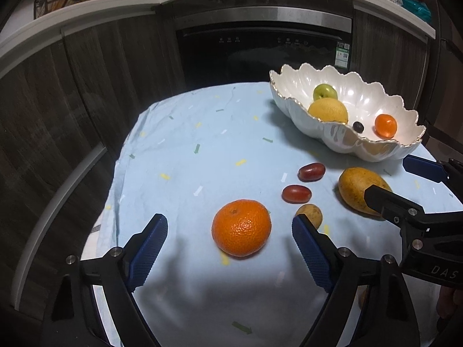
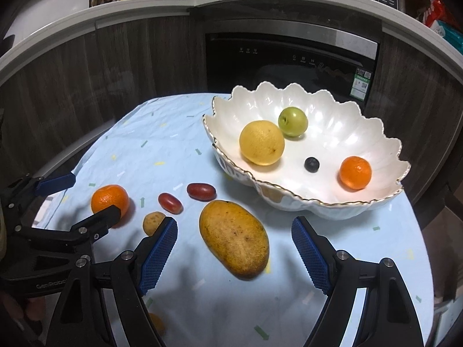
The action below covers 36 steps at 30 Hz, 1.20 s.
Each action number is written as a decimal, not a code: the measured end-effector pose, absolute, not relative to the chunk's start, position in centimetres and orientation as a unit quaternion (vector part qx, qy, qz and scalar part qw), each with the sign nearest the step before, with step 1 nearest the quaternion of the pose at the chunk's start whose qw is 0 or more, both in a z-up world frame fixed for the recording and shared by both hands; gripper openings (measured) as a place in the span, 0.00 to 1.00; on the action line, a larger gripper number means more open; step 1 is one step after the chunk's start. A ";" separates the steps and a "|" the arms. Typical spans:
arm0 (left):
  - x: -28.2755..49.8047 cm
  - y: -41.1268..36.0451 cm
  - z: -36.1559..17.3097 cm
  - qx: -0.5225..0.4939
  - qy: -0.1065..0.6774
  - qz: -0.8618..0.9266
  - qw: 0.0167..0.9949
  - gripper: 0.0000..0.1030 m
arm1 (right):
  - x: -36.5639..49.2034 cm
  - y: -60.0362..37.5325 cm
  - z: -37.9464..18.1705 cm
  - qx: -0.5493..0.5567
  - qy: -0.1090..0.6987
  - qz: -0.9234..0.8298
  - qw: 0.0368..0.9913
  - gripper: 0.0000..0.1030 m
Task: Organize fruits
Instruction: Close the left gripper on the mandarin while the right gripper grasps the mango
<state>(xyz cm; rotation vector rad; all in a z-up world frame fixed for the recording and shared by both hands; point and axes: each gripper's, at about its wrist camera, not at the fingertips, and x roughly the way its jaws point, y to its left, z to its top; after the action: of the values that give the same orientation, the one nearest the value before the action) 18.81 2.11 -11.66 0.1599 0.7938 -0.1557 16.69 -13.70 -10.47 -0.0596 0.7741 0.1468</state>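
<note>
Pale blue cloth with small coloured flecks covers the round surface [image 1: 185, 156], set before dark wood cabinets and a black built-in oven. Nearest in the left wrist view, the left tool [image 1: 230, 231] stands spread wide with the large orange [image 1: 241, 227] on the cloth between its blue ribbed pads, which do not touch the peel on either side. Nearest in the right wrist view, the right tool [image 2: 234, 232] is likewise released, its pads flanking the mango [image 2: 235, 238] without contact; the mango lies tilted on the cloth, with clear gaps on both sides. Just beyond the left pad of that tool sits a small brownish fruit [image 2: 153, 222], and a little farther lie two red grapes [image 2: 185, 196], near each other but apart. Farther back, on the right part of the surface, rests the white scalloped bowl [image 2: 332, 107] with a gold rim; it holds a yellow citrus [image 2: 262, 146], a green apple [image 2: 292, 121] just behind it, a dark berry [image 2: 311, 164] and a small orange [image 2: 355, 172], each on the bowl's floor
</note>
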 end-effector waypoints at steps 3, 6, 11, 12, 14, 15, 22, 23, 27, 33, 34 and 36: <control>19.4 2.2 -12.3 0.073 0.396 -0.078 0.912 0.80 | 17.0 -13.6 -10.9 -0.029 0.381 0.073 0.921 0.80; 19.7 2.2 -12.6 0.071 0.401 -0.079 0.910 0.78 | 17.5 -13.6 -11.4 -0.028 0.385 0.075 0.919 0.80; 20.1 2.0 -13.2 0.074 0.408 -0.084 0.906 0.73 | 18.2 -13.7 -12.1 -0.024 0.395 0.075 0.915 0.80; 20.2 1.9 -13.4 0.073 0.410 -0.085 0.905 0.71 | 18.3 -13.7 -12.2 -0.024 0.397 0.075 0.915 0.80; 20.3 1.9 -13.6 0.073 0.414 -0.086 0.903 0.69 | 18.5 -13.8 -12.4 -0.023 0.400 0.076 0.913 0.80; 20.4 1.9 -13.7 0.072 0.416 -0.086 0.902 0.68 | 18.5 -13.7 -12.5 -0.023 0.401 0.076 0.912 0.80; 20.8 1.8 -14.1 0.070 0.427 -0.086 0.898 0.59 | 19.2 -13.8 -13.3 -0.017 0.418 0.083 0.905 0.72; 20.9 1.7 -14.1 0.069 0.428 -0.087 0.897 0.57 | 19.3 -13.9 -13.5 -0.014 0.423 0.084 0.902 0.70; 21.1 1.4 -14.3 0.069 0.434 -0.089 0.894 0.47 | 19.7 -14.1 -14.1 -0.004 0.439 0.088 0.894 0.60; 20.9 1.4 -14.2 0.065 0.432 -0.090 0.895 0.44 | 19.6 -14.0 -14.1 -0.003 0.437 0.088 0.895 0.57; 20.9 1.4 -14.2 0.065 0.431 -0.091 0.895 0.44 | 19.5 -14.0 -14.0 -0.004 0.436 0.087 0.896 0.57; 20.7 1.4 -14.0 0.066 0.428 -0.090 0.897 0.43 | 19.4 -14.0 -13.9 -0.006 0.434 0.089 0.897 0.56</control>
<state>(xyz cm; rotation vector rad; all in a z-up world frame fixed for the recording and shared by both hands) 20.72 1.39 -14.02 0.1360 0.8857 -0.1874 19.39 -13.97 -13.94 -0.0123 0.8988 0.1834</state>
